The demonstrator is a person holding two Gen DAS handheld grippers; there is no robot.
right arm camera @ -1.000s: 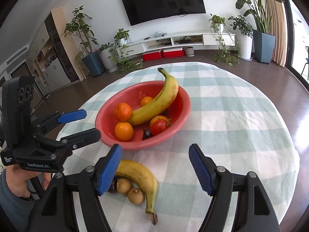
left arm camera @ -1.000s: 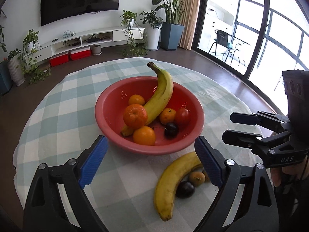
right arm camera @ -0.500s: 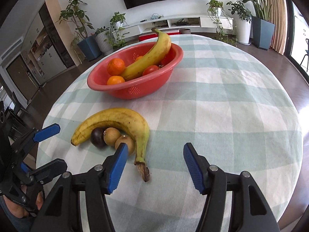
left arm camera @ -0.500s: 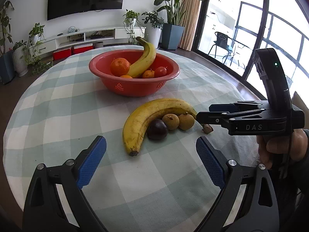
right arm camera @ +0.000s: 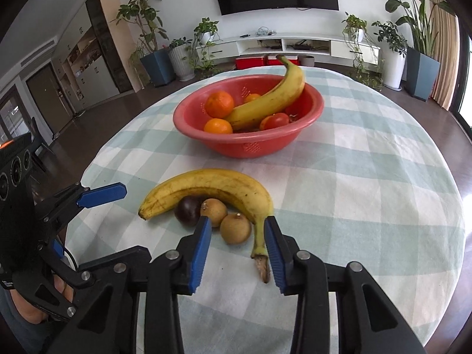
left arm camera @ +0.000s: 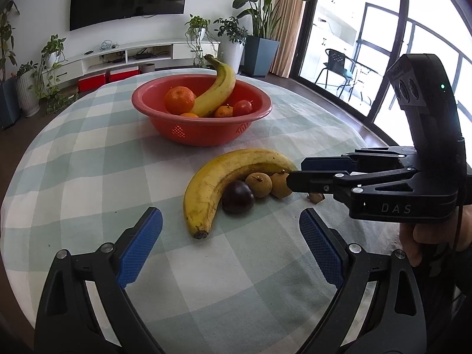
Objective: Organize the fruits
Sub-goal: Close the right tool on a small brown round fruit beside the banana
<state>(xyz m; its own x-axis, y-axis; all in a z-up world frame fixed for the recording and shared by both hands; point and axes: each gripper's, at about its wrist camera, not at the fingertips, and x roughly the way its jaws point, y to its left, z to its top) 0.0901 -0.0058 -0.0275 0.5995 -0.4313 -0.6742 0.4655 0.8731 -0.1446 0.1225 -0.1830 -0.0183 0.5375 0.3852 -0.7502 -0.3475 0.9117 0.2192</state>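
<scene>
Right now the right gripper sits low in the middle of its own view, its blue pads set a modest way apart and bracketing one brown longan together with the stem end of the loose banana; from this angle I cannot quite tell whether either pad touches the fruit, and nothing looks clamped. That banana lies on the checked tablecloth in an arch, and tucked in its hollow are a dark plum and a second longan, pressed close together. In the left wrist view the same cluster shows at the centre of the frame: banana, plum and the two longans, with the right gripper reaching in from the right edge, its tips at the nearer longan. A small brown scrap lies on the cloth just below those tips. The left gripper hangs at the bottom of its frame, its jaws spread wide, holding nothing, short of the banana's blunt end. Farther back, toward the upper middle of both views, stands the red bowl, well apart from the loose fruit, holding another banana propped against its far rim, several oranges and a tomato.
</scene>
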